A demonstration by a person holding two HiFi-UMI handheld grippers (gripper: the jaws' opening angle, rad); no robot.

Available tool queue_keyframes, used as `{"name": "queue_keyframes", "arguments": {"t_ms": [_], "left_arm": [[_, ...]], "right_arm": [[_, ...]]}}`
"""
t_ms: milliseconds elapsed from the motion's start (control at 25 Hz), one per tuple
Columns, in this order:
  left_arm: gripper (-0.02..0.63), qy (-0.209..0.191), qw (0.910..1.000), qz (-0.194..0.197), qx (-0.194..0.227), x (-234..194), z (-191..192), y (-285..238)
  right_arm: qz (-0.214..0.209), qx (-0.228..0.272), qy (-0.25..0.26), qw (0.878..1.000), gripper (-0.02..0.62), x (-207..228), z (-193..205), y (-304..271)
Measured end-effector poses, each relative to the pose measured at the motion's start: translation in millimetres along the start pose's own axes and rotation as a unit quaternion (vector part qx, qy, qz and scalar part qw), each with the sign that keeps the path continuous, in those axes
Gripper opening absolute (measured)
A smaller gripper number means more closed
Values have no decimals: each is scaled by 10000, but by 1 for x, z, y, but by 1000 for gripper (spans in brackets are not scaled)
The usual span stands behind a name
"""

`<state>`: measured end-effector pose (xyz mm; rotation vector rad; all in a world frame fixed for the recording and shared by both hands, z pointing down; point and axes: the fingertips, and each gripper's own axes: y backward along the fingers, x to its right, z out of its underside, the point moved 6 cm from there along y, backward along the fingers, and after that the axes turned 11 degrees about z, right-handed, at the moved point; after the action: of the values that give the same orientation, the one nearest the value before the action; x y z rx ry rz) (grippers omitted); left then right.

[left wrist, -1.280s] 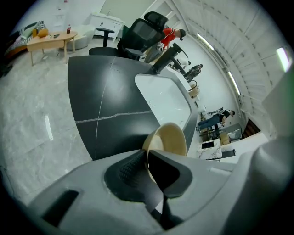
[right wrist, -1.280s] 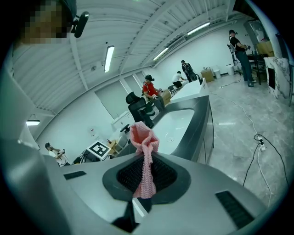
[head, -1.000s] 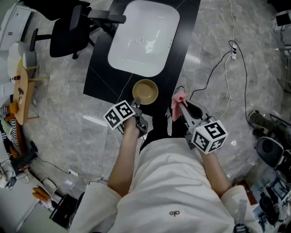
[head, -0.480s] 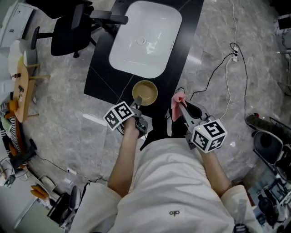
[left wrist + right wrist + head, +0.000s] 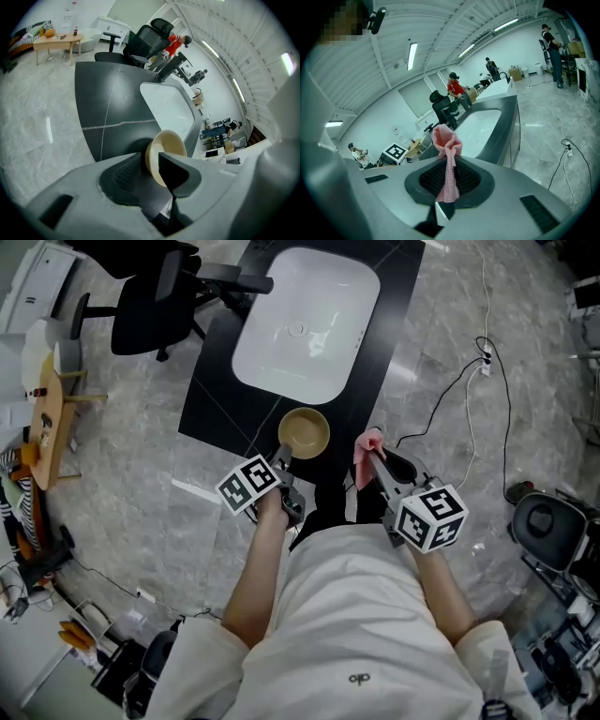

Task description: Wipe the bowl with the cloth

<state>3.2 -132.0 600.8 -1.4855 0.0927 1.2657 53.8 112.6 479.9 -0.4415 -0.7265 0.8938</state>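
A tan bowl (image 5: 304,432) stands on the black counter (image 5: 216,399) just in front of the white sink (image 5: 305,324). My left gripper (image 5: 283,457) is at the bowl's near rim. Its jaws have just been opening and now stand wide. In the left gripper view the bowl (image 5: 166,147) has its rim between them, and the pads do not press on it. My right gripper (image 5: 373,454) hangs to the right of the bowl, off the counter's edge, shut on a pink cloth (image 5: 366,451). In the right gripper view the cloth (image 5: 447,154) sticks up in a bunch past the jaws.
A black office chair (image 5: 150,306) stands at the counter's far left corner. Black and white cables (image 5: 469,381) run over the grey floor to the right. A small wooden table (image 5: 47,427) is at the left edge. People stand far off in the room.
The left gripper's jaws have parted at the bowl's near rim; the bowl stays on the counter. The right gripper with the cloth has not moved.
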Motion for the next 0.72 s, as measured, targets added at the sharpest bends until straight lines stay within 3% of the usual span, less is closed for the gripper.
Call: {"name": "queue_keyframes", "arguments": {"t_ms": [360, 480, 720], "left_arm": [[109, -330, 9963, 325, 726, 16, -13, 29], [44, -458, 9942, 502, 834, 21, -13, 39], [12, -839, 9867, 876, 1079, 28, -14, 61]], "right_arm": [[-7, 68, 173, 9998, 28, -15, -3, -5], [9, 50, 216, 9998, 28, -21, -2, -7], [-32, 115, 289, 9995, 28, -35, -5, -10]]}}
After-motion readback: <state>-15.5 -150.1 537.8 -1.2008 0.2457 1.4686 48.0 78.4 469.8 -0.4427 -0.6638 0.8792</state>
